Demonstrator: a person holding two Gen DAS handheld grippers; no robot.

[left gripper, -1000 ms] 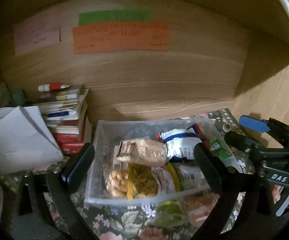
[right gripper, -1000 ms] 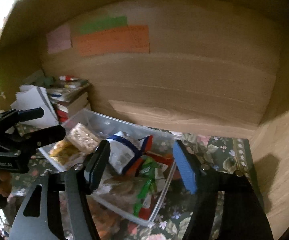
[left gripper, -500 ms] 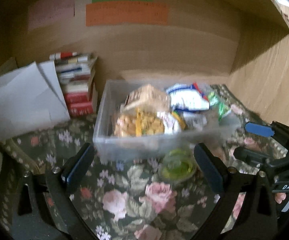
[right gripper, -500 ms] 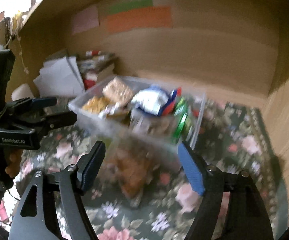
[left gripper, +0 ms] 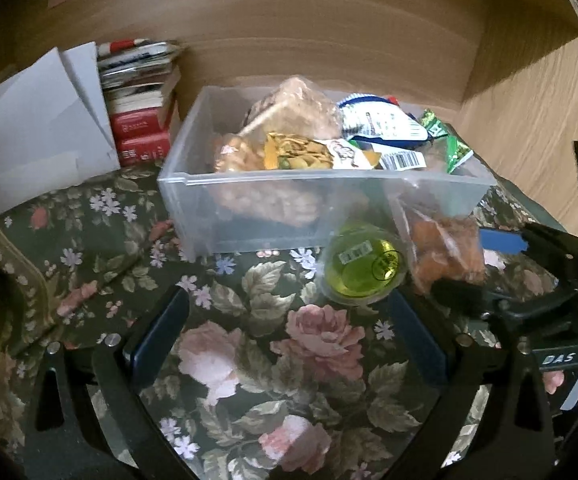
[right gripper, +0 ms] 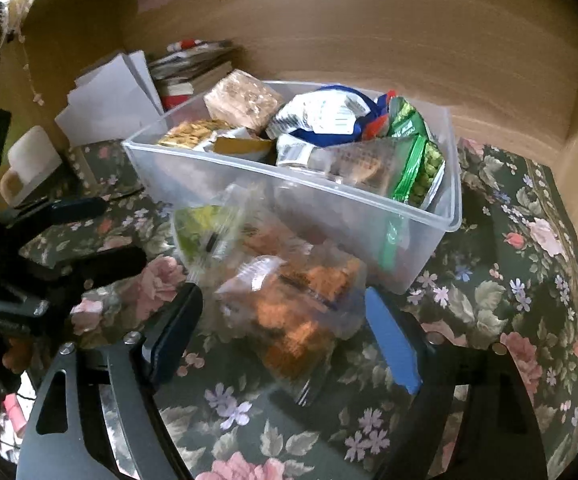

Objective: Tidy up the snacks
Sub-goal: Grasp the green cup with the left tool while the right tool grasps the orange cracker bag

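A clear plastic bin (left gripper: 249, 184) (right gripper: 217, 172) holds several snack packs, among them a white-blue bag (left gripper: 381, 124) (right gripper: 325, 114) and a green pack (right gripper: 417, 160). A green jelly cup (left gripper: 363, 266) (right gripper: 203, 230) and a clear bag of orange snacks (left gripper: 445, 248) (right gripper: 297, 308) lie on the floral cloth in front of the bin. My left gripper (left gripper: 285, 340) is open and empty, just short of the cup. My right gripper (right gripper: 285, 336) is open, its fingers either side of the orange snack bag's near end.
A stack of books (left gripper: 141, 116) and white papers (left gripper: 33, 128) stand left of the bin against the wooden back wall. A wooden side wall (left gripper: 529, 128) closes the right. The floral cloth (left gripper: 289, 360) covers the desk.
Both grippers have pulled back from over the bin and dropped toward the cloth. The jelly cup and orange snack bag now show in front of the bin.
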